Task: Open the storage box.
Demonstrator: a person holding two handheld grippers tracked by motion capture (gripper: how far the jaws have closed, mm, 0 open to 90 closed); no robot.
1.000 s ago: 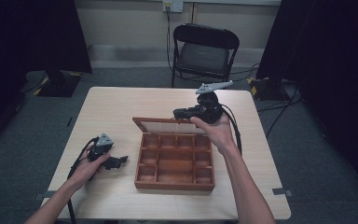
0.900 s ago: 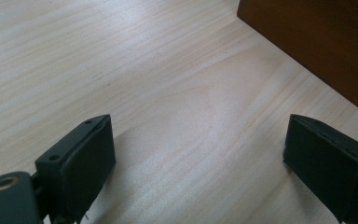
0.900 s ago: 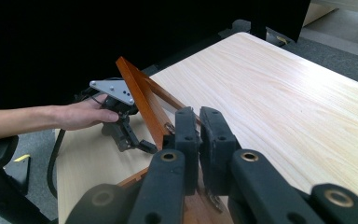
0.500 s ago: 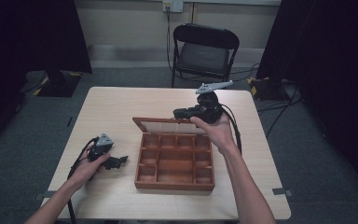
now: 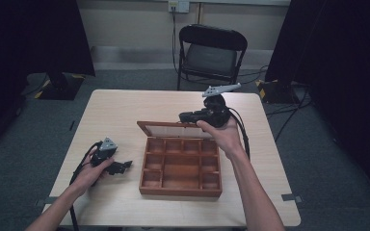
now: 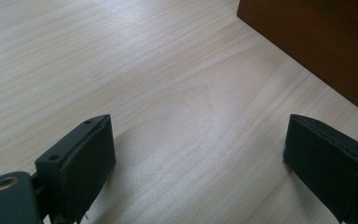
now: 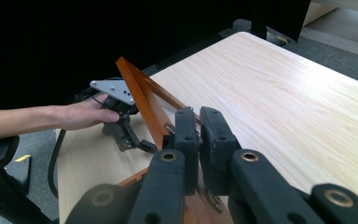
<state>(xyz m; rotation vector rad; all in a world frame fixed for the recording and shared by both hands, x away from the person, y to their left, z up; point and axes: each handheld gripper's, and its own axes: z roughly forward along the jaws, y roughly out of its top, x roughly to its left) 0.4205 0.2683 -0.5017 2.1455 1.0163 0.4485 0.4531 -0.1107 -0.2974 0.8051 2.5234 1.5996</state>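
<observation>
Clearly the step in hand is swinging the lid (image 5: 178, 129) of the wooden compartment box (image 5: 181, 166), and it looks best done slowly, following the arc of the hinges so the frame neither slips from the pinch nor drags the box across the table (image 5: 115, 108). The right gripper (image 5: 187, 117) has its jaws drawn narrow; in the right gripper view they close on the lid's top edge (image 7: 142, 100), near its corner by a small metal fitting. From above, the lid stands raised along the box's far side, tilted rather than fully back. The left gripper (image 5: 124, 166) rests on the tabletop just beside the box's left wall (image 6: 317, 42), jaws spread wide and holding nothing. I judge it would do well to brace that wall while the lid moves. The box itself sits mid-table, its compartments apparently empty.
</observation>
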